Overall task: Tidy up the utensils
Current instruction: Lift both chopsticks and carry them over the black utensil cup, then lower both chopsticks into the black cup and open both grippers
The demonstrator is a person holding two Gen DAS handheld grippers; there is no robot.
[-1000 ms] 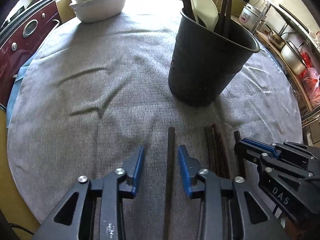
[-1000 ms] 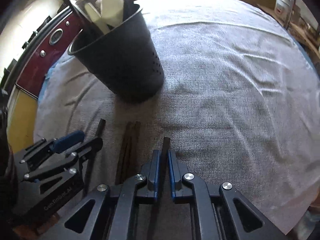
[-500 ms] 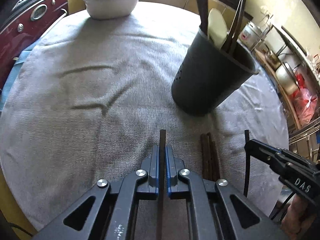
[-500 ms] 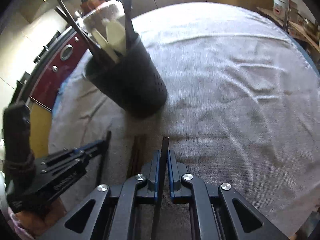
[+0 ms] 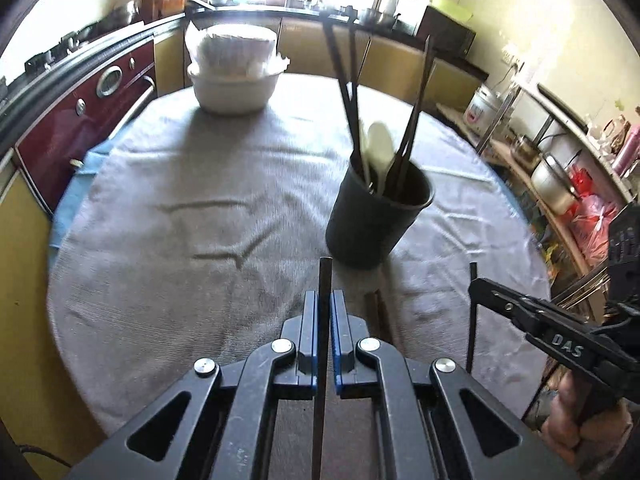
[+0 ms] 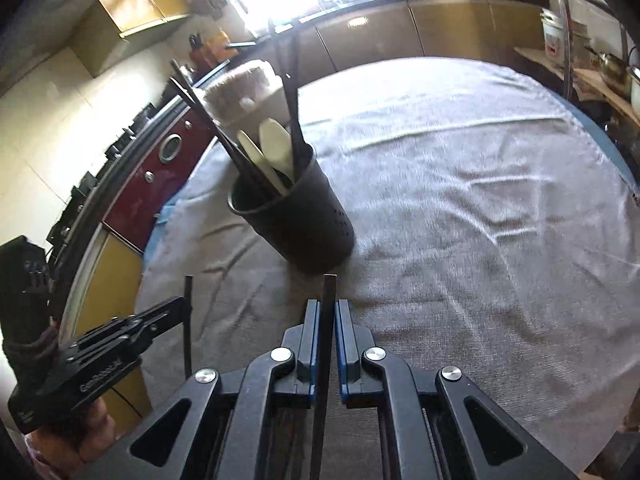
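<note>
A black utensil holder (image 5: 376,216) stands on the grey tablecloth and holds several dark chopsticks and a white spoon (image 5: 380,148); it also shows in the right wrist view (image 6: 296,220). My left gripper (image 5: 324,312) is shut on a dark chopstick (image 5: 325,280), lifted above the cloth, short of the holder. My right gripper (image 6: 327,316) is shut on another dark chopstick (image 6: 329,292), also lifted. Each gripper shows in the other's view, the right one (image 5: 480,284) and the left one (image 6: 180,304). A pair of brown chopsticks (image 5: 376,312) lies on the cloth between them.
A white covered bowl (image 5: 234,76) stands at the far side of the round table (image 5: 160,184). A red oven front (image 5: 80,120) is to the left. Shelves with pots and a rice cooker (image 5: 486,106) are to the right.
The left gripper closed on its chopstick. Both grippers have risen from the cloth with their chopsticks, so the holder now looks farther away and lower.
</note>
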